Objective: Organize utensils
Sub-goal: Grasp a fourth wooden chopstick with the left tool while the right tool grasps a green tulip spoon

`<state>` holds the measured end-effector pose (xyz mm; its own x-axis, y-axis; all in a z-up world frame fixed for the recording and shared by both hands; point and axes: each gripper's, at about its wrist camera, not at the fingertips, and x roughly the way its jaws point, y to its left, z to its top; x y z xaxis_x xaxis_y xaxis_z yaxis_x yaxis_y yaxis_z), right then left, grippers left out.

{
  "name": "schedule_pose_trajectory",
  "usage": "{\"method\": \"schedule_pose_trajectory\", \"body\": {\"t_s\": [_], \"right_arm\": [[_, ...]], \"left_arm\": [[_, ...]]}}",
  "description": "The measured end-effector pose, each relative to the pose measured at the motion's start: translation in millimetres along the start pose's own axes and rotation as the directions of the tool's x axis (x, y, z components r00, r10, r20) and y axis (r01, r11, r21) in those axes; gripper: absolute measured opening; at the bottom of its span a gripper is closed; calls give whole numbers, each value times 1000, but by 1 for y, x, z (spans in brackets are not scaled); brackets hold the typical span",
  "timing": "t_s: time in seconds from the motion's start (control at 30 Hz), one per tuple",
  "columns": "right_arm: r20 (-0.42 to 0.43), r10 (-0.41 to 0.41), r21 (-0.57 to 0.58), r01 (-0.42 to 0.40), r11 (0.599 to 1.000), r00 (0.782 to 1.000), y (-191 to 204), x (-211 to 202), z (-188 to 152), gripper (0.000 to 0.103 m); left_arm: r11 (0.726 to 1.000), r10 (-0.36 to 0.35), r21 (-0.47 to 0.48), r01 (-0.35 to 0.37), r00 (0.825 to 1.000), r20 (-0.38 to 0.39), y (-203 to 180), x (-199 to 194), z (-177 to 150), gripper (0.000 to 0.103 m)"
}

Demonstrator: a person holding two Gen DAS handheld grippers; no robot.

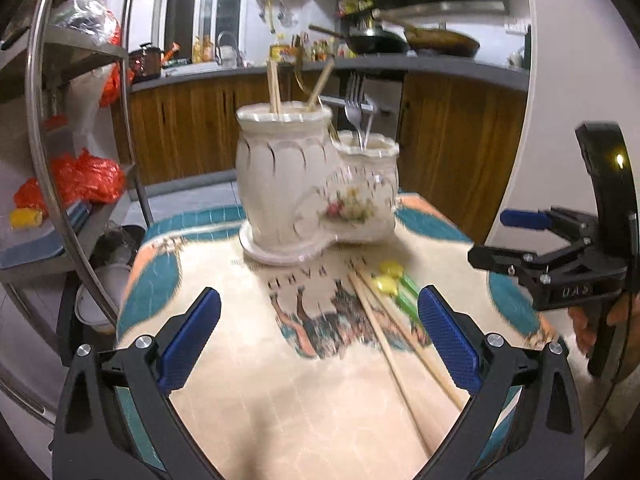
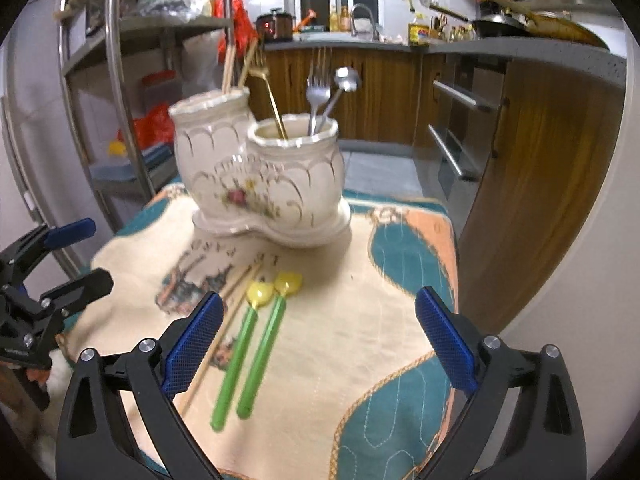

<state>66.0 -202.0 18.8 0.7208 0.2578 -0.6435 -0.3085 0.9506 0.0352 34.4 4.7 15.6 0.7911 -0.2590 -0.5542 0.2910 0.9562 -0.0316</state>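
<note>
A white ceramic double utensil holder (image 1: pixel 312 192) (image 2: pixel 264 184) stands on a patterned cloth (image 1: pixel 280 400) (image 2: pixel 360 340). Its taller cup holds chopsticks (image 1: pixel 274 88) (image 2: pixel 229 68); the lower cup holds a steel fork (image 1: pixel 354 100) (image 2: pixel 318 96), a spoon (image 2: pixel 346 80) and a gold fork (image 2: pixel 272 96). On the cloth lie two wooden chopsticks (image 1: pixel 384 344) (image 2: pixel 224 320) and two green-handled spoons with yellow bowls (image 1: pixel 390 280) (image 2: pixel 256 344). My left gripper (image 1: pixel 320 336) is open above the cloth, the chopsticks crossing under its right finger. My right gripper (image 2: pixel 320 340) is open, with the green spoons between its fingers.
A metal shelf rack (image 1: pixel 72 140) (image 2: pixel 132 92) with red bags stands left of the table. Wooden kitchen cabinets (image 1: pixel 460 148) (image 2: pixel 532 184) and a counter with pans run behind and to the right. The other gripper shows at each view's edge (image 1: pixel 560 256) (image 2: pixel 44 292).
</note>
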Motion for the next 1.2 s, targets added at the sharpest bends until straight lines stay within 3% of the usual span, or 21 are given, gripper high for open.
{"method": "schedule_pose_trajectory", "body": {"t_s": [0.27,0.33,0.4,0.5,0.6,0.67,0.77,0.83,0.97,1.2], "right_arm": [[-100,57,19,-55,998,993,-4,29,-9,94],[-122,81,9,-80,997,989,-1,35,-9,84],[-159,108,10,-108,994,981,2,43,-9,63],[-198,153,35,-149,988,968,3,52,-10,43],[-214,173,36,-169,985,961,7,57,-9,31],[-220,178,29,-175,984,959,10,60,-8,28],[-226,180,15,-181,983,957,16,62,-9,26],[-233,184,9,-187,982,955,19,63,-9,25],[-238,181,-7,-188,982,954,18,64,-12,14],[-243,159,-51,-176,983,957,14,57,-10,10]], "left_arm": [[998,-57,-5,56,991,-118,-2,23,-14,97],[997,-73,7,75,988,-139,-5,26,-17,94],[995,-100,14,103,981,-167,-8,29,-19,76],[991,-123,30,132,970,-210,-15,33,-23,58],[985,-149,48,166,959,-242,-25,36,-26,54],[984,-150,59,171,955,-257,-31,39,-27,52],[982,-141,79,171,947,-289,-37,45,-30,35],[982,-119,105,154,950,-289,-38,46,-30,30],[982,-109,113,149,948,-300,-35,47,-29,10],[975,-76,172,140,939,-335,-27,45,-25,8]]}}
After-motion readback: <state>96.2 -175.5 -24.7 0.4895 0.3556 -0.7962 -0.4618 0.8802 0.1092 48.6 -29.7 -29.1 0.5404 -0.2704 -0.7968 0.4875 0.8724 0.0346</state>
